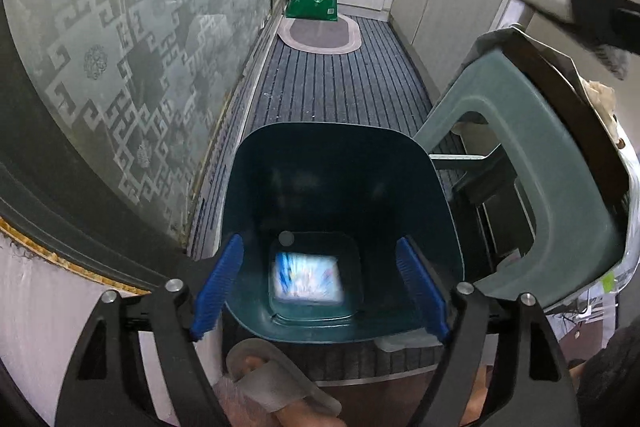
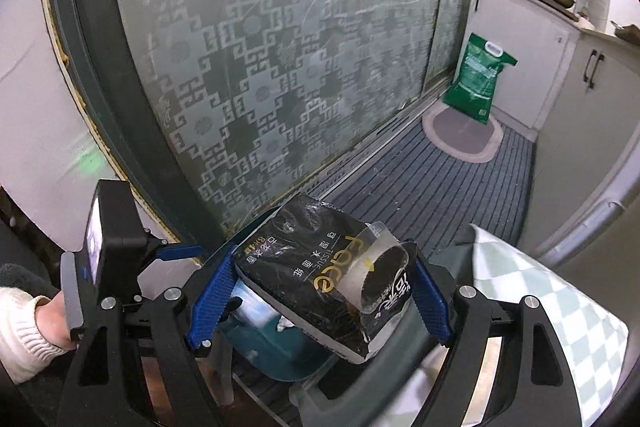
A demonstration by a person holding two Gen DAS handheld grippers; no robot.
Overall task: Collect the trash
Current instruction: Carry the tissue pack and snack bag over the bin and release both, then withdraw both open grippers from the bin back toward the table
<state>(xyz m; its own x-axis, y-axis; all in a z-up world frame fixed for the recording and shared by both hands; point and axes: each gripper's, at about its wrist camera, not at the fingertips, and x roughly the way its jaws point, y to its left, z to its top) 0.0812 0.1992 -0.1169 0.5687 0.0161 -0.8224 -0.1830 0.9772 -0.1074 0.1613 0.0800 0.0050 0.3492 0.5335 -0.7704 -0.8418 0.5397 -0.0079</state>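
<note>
1. Could drop outside the trash bin (image 2: 280, 343) if let go too soon. Only part of the bin shows under the black tissue pack (image 2: 320, 279), so hard to tell if lined up over the hole.
2. Could slip out early. Soft, shiny wrapper, with a loose clear flap on top.
3. Could bump the grey stool (image 1: 532, 163) right beside the bin, or knock the bin over.
4. Right gripper (image 2: 320, 297): squeezed on the tissue pack, one blue pad on each side. Pack tilted, sitting just above the bin's rim.
5. Left gripper (image 1: 320, 283): spread wide, holding nothing, pointing down into the bin (image 1: 340, 187).
6. Inside the bin, at the bottom: one small white and blue packet (image 1: 306, 279), blurry.
</note>
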